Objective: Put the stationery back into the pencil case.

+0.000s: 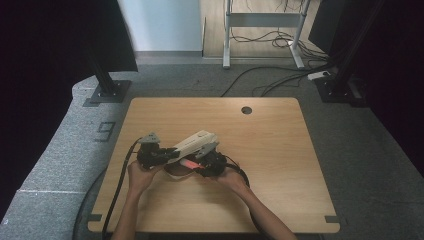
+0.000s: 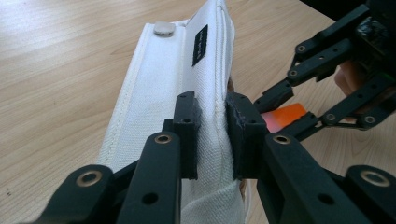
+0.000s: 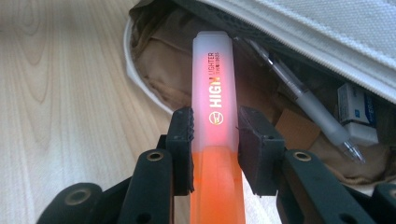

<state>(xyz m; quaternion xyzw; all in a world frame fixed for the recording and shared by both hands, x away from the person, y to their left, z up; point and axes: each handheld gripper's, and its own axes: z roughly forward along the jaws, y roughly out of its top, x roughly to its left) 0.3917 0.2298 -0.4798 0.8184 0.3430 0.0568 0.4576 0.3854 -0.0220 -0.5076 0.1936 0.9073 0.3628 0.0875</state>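
Fabric of a white pencil case [image 2: 177, 93] sat pinched between the fingers [image 2: 187, 126] of the left gripper [image 2: 212, 133], which clamped a fold of its upper edge and held that side lifted off the wooden worktop [image 1: 270, 150]. In the high view the case [image 1: 195, 142] lay slanted between both hands near the middle of the worktop, the left gripper [image 1: 167, 154] at its near-left end and the right gripper [image 1: 200, 166] just beside its open mouth. The right gripper [image 3: 215, 135] had its fingers [image 3: 181, 135] pressed on the sides of an orange highlighter [image 3: 214, 93], gripping near where the translucent cap met the orange barrel. The highlighter's cap end pointed into the case's tan-lined opening, where a clear pen [image 3: 303, 100] and a white eraser [image 3: 357, 112] lay inside.
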